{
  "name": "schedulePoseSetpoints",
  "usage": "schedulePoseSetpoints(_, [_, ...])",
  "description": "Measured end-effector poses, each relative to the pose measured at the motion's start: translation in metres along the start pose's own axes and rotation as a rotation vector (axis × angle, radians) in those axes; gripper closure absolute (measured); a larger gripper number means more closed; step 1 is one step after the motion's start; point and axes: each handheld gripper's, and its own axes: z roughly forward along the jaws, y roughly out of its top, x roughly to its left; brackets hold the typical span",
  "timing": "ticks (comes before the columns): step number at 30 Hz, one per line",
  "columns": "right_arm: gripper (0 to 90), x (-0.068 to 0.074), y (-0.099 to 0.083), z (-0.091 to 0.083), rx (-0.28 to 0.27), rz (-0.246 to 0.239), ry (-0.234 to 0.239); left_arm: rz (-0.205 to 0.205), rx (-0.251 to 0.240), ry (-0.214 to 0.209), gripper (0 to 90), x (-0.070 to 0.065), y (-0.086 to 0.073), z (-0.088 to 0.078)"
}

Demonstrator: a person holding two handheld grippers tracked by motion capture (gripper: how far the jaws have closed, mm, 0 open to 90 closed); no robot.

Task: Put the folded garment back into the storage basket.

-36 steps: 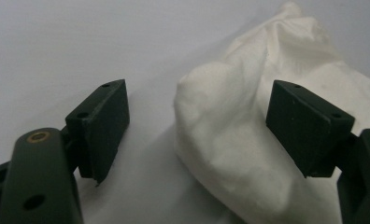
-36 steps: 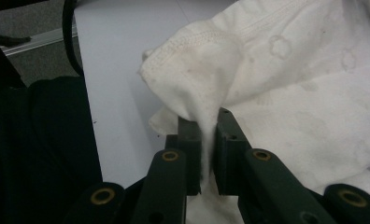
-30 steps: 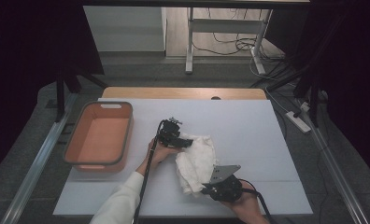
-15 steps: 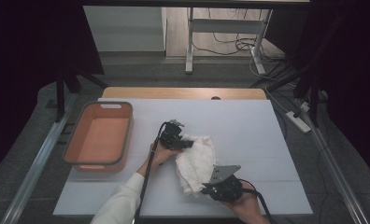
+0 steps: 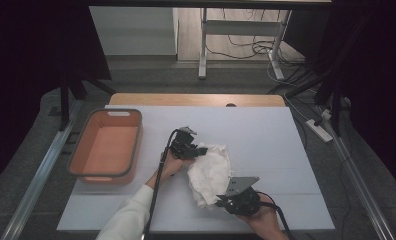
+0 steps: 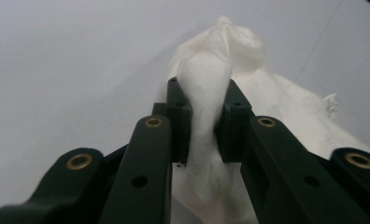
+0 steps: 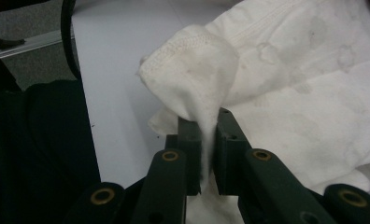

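Both grips set — left hand-held gripper (image 6: 204,128) has just closed on white cloth (image 5: 209,172), right hand-held gripper (image 7: 208,140) pinches its hem; next, likely lift and spread.

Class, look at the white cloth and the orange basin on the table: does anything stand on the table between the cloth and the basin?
Nothing visible does. The white cloth is pinched by the left gripper, whose jaws have just been closing, and by the right gripper. The table between it and the orange basin is bare.
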Motion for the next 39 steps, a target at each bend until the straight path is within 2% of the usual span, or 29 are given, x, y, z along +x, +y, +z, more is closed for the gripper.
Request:
schedulePoseSetpoints(4, [83.0,-0.001,0.003,-0.006,-0.027,0.003,-0.014,-0.004,-0.046,-0.018,77.2,-0.003,0.003,-0.008])
schedulePoseSetpoints(16, [83.0,0.000,0.009,-0.018,-0.077,0.004,-0.044,0.010,-0.108,-0.038,77.5,-0.008,0.008,-0.022])
schedulePoseSetpoints(39, [83.0,0.002,0.014,-0.024,-0.118,-0.001,-0.073,0.034,-0.167,-0.052,77.6,-0.018,0.016,-0.042])
